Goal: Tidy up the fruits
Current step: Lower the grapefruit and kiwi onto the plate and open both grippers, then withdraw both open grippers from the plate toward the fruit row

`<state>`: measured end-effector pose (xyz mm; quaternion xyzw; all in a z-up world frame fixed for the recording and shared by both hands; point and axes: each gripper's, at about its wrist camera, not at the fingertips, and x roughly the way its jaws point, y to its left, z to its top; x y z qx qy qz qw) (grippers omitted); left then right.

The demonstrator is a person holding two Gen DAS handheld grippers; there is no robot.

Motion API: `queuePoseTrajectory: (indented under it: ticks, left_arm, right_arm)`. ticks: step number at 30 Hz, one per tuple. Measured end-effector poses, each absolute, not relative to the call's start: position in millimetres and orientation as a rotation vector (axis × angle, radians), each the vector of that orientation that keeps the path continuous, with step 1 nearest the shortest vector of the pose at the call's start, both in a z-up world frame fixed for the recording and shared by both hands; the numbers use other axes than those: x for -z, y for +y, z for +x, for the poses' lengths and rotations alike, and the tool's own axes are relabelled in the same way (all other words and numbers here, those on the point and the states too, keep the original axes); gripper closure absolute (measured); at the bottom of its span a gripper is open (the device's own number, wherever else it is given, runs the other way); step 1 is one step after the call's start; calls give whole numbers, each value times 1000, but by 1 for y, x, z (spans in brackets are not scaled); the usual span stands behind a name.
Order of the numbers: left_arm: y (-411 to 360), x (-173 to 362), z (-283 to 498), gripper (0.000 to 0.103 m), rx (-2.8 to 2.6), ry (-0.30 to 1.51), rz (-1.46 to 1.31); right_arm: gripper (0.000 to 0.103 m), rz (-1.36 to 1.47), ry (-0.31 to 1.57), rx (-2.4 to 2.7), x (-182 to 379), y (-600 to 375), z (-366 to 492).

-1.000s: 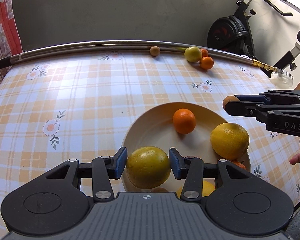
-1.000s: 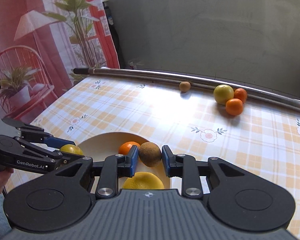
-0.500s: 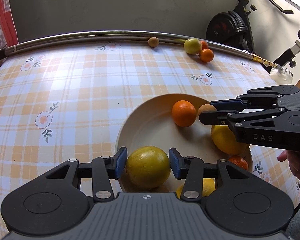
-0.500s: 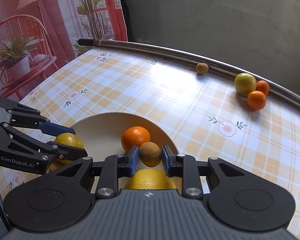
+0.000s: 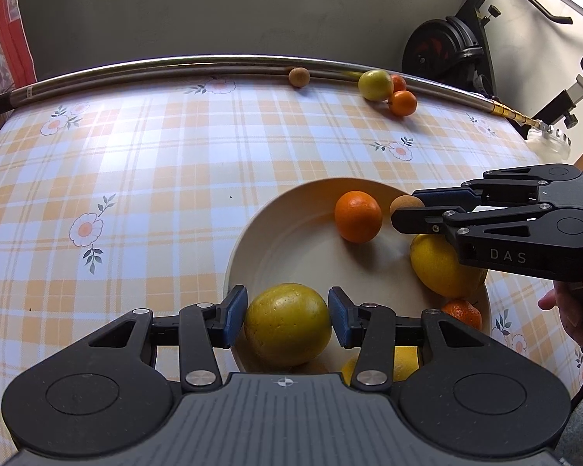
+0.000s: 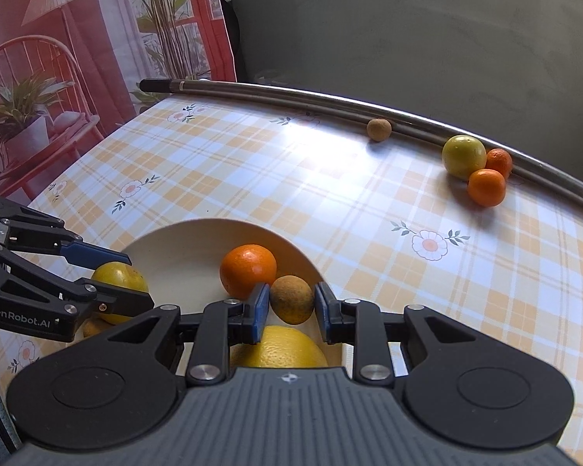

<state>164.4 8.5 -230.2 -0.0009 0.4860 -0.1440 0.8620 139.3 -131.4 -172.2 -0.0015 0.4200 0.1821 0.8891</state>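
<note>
- Both tongs hang over a cream bowl (image 5: pixel 252 240) on the checked tablecloth (image 5: pixel 155 178), each clamped on a piece of fruit.
- Left gripper (image 5: pixel 287 316): its blue pads (image 5: pixel 235 316) press either side of a large yellow-green citrus (image 5: pixel 287 324), held at the near rim of the bowl.
- Right gripper (image 6: pixel 291 303): narrowed to its tightest, it pinches a small brown fruit (image 6: pixel 291 299) just above the bowl's far side, right beside an orange (image 6: pixel 248 270) lying in the bowl.
- Seen from the left wrist, the right gripper (image 5: pixel 406 211) reaches in from the right edge, a person's fingers (image 5: pixel 563 306) showing under its black body.
- Below it in the bowl rest a big yellow lemon (image 5: pixel 439 268) and a smaller orange fruit (image 5: pixel 462 312); another yellow fruit (image 5: pixel 402 365) is half hidden behind the left gripper's frame.
- Fruit outside the bowl lies at the table's far edge, against a metal pole (image 6: pixel 291 95): a second small brown fruit (image 6: pixel 378 129) alone, and further along a yellow-green fruit (image 6: pixel 463 156) touching two small oranges (image 6: pixel 486 187).
- An exercise bike (image 5: pixel 451 50) stands past the table's far right corner; a red printed curtain (image 6: pixel 77 58) hangs at the far left.
</note>
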Motion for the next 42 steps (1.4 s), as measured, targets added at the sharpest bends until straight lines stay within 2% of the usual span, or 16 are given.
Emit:
queuePoseTrajectory:
  ticks: [13, 28, 40, 42]
  left_arm:
    - [16, 215, 161, 55, 280, 998, -31]
    - [59, 121, 175, 54, 152, 743, -134]
    - [48, 113, 201, 53, 79, 688, -105]
    - [45, 113, 205, 46, 72, 675, -108]
  right_arm:
    - [74, 24, 844, -360, 165, -141, 136]
    - [74, 126, 578, -203, 102, -198, 131]
    - [74, 236, 565, -36, 122, -236, 139]
    - [73, 242, 564, -16, 125, -240, 140]
